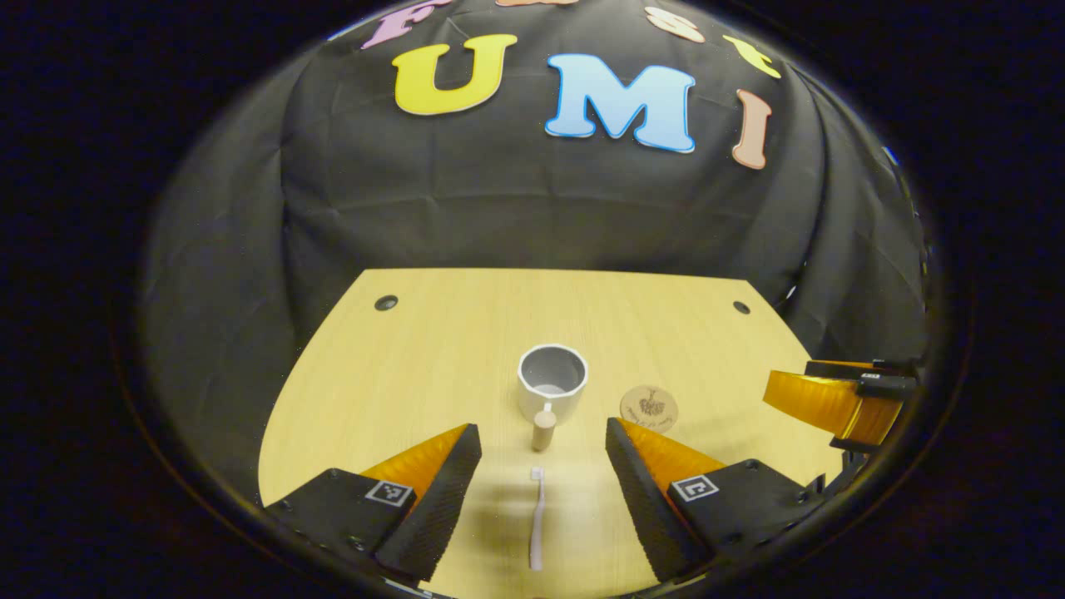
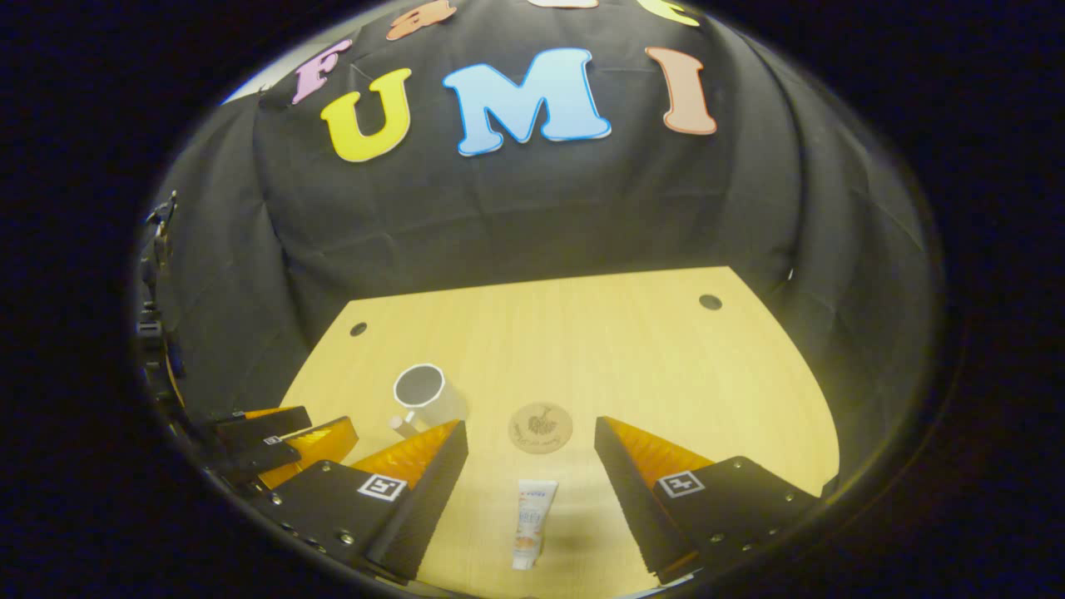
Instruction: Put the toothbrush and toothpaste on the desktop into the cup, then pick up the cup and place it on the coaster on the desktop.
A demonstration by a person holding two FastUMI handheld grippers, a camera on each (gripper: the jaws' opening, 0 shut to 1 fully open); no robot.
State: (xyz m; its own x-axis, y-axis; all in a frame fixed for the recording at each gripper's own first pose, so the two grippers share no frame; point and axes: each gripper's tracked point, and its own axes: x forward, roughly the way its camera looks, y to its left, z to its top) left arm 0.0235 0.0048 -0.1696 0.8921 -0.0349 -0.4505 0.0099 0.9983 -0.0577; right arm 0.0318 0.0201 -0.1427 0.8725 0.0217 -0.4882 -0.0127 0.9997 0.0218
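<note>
Wooden tabletop (image 1: 399,374) with nothing yet in the cup (image 1: 552,383). Left to right: the left gripper (image 1: 542,482), wide open and empty, straddles the toothbrush (image 1: 537,520), which lies flat pointing at the cup's handle (image 1: 544,428); the coaster (image 1: 648,408) lies just right of the cup. The right gripper (image 2: 531,487), equally open and empty, frames the toothpaste (image 2: 529,520). First step judged pending: each gripper must descend and close. Flat-lying items leave little clearance; the handle stands close ahead of the brush.
</note>
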